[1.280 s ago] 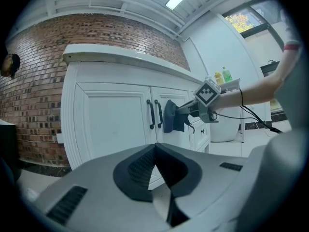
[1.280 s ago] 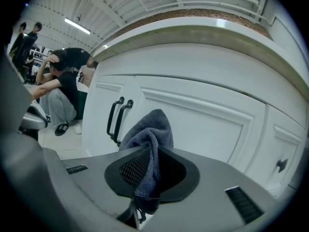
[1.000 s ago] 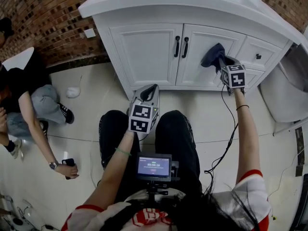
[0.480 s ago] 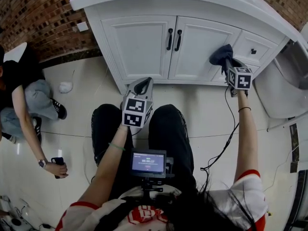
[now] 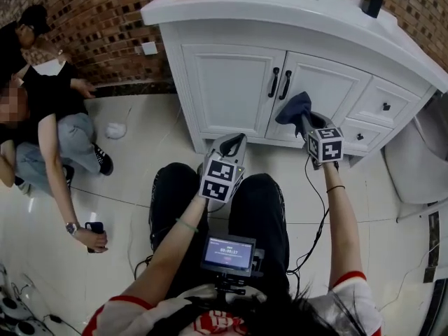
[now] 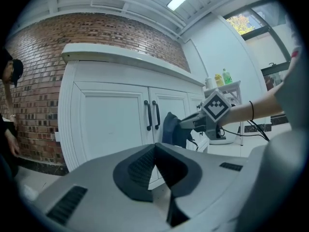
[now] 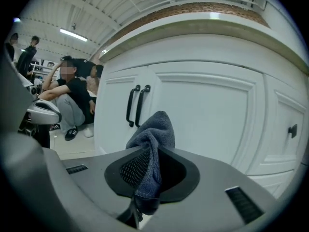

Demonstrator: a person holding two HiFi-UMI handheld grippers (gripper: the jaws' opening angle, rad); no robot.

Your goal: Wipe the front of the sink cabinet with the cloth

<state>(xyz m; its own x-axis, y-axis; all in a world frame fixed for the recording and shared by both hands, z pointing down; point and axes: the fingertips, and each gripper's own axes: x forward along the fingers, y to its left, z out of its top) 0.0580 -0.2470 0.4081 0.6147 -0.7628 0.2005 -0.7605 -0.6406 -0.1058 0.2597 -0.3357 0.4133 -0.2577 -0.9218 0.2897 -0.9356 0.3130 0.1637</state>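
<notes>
The right gripper [image 5: 306,121] pinches the dark cloth [image 5: 293,108], holding its bunched end against the right cabinet door [image 5: 329,82] to wipe. The left gripper [image 5: 232,143], jaws together and empty, hangs nearer, out of the way.

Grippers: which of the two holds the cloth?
The right gripper: its jaws are shut on the dark blue cloth. The left gripper is shut on nothing.

Pale tiled floor [image 5: 143,170] under sink cabinet [image 5: 231,89]
</notes>
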